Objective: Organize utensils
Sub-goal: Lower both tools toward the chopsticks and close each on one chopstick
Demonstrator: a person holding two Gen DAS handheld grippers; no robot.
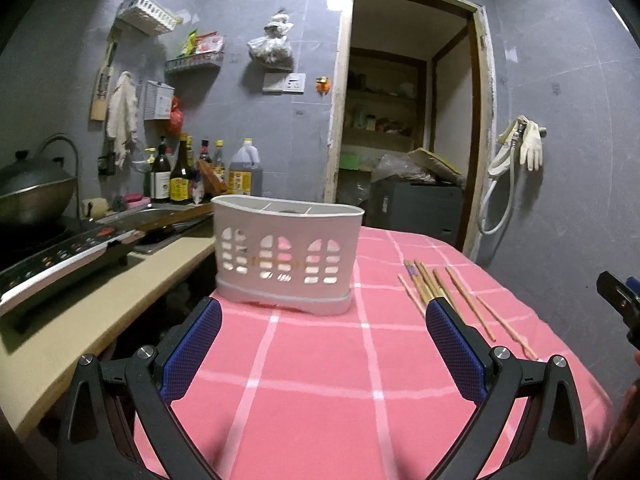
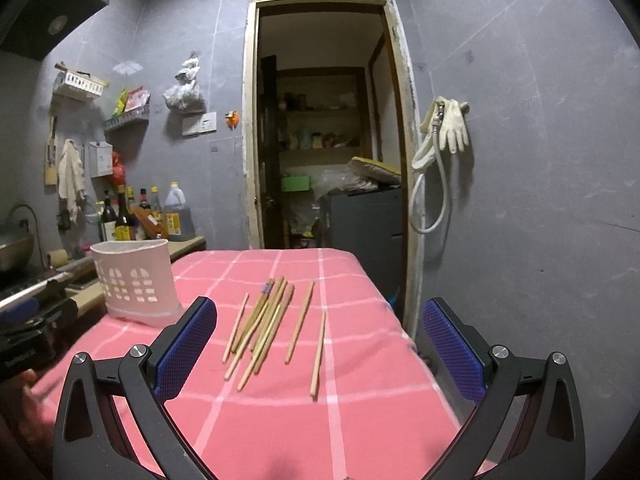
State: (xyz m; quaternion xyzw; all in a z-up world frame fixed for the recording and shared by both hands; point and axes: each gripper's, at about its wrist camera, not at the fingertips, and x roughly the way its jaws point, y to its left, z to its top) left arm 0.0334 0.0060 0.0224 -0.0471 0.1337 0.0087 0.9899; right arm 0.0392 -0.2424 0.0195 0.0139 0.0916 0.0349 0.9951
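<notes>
A: Where are the claws?

B: The left black two-finger gripper with blue pads point(image 1: 322, 312) is spread wide and holds nothing, over bare pink checked tablecloth point(image 1: 312, 380). The right black gripper with blue pads point(image 2: 318, 314) gapes just as wide, empty, above the loose wooden chopsticks point(image 2: 264, 328)

A: And further out?

B: The chopsticks lie flat in a rough fan, two set apart toward the table's right edge. The white slotted plastic utensil holder point(image 1: 286, 256) stands upright near the far left corner, close to the cloth's edge beside the beige counter point(image 1: 80, 312). Open cloth lies between holder and chopsticks

A: Anything hidden?

B: The left gripper's right finger covers some chopstick ends, and the holder's inside cannot be seen into
</notes>
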